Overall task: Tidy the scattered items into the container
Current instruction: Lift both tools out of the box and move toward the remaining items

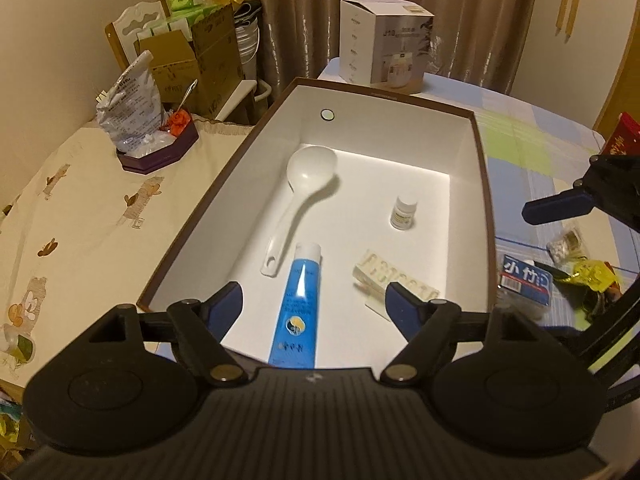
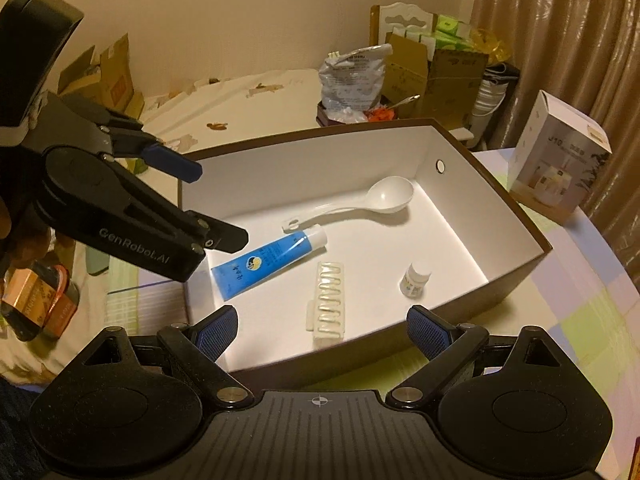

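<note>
Container [image 1: 224, 184]: open white box, brown rim, centre of table.
Contents, all lying loose on the floor of the box:
- white ladle [image 1: 300, 200], far left, bowl toward the far wall;
- blue tube [image 1: 298, 304], near side, cap pointing away;
- cream hair claw [image 2: 330, 300], just right of the tube;
- small white bottle [image 1: 403, 212], upright, far right.

Left gripper [image 1: 314, 304]: above the near edge of the box, jaws apart, nothing between the pads; tube seen below in the gap, not gripped.
Right gripper [image 2: 320, 332]: above the box's right-hand side, jaws apart, empty.

Step in hand, judged: between placements, both tools free over the box.
Next move, judged: out to the clutter right of the box, where a blue-labelled packet [image 1: 526, 280] and gold wrappers [image 1: 592, 276] lie; packet flat, so a low approach with jaws set wide.

Surface: pastel checked tablecloth [image 2: 576, 320].
Room: cartoon-print cover [image 1: 80, 220] to the left; cardboard cartons [image 1: 200, 56] and beige curtain [image 1: 460, 8] at the far wall; printed white carton [image 1: 384, 44] beyond the box.
</note>
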Motion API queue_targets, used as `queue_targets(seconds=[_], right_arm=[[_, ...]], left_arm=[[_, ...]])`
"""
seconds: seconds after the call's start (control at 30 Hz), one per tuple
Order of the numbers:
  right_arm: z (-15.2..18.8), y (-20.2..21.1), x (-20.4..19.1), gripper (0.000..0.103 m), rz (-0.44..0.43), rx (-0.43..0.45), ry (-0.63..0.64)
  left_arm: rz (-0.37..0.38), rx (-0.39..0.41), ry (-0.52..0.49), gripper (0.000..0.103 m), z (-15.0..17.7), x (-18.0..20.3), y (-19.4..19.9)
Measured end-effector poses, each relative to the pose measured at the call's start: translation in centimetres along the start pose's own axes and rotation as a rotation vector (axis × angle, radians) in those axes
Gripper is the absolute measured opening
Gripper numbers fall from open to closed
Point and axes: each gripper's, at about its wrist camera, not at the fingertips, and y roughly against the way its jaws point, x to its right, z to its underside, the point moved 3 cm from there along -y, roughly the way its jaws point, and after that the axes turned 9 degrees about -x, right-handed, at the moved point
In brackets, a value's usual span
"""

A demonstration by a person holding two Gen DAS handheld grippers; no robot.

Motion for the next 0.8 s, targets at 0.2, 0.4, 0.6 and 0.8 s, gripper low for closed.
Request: queue_targets(seconds=[0.2,0.4,0.6,0.8], right_arm=[[1.6,1.8,-0.8,0.096,0.001,0.035,-0.038],[3.8,3.6,-1.7,0.096,-0.004,0.064,-0.068],[5.9,5.2,-2.1,0.096,0.014,0.101,-0.127],[7.7,6.5,-1.9,0.096,0.007,0.117,-0.182]], left_arm=[[-0.004,0.025,0.012,0.082,1.4,1.1,1.7],[-0.005,0.047,0.023,0.088,3.0,2.2,3.4],[-0.009,0.045,0.036,0.091,4.8,3.3,4.5],[-0.037,0.051,0.033,0.095,6.5,4.8,5.4]])
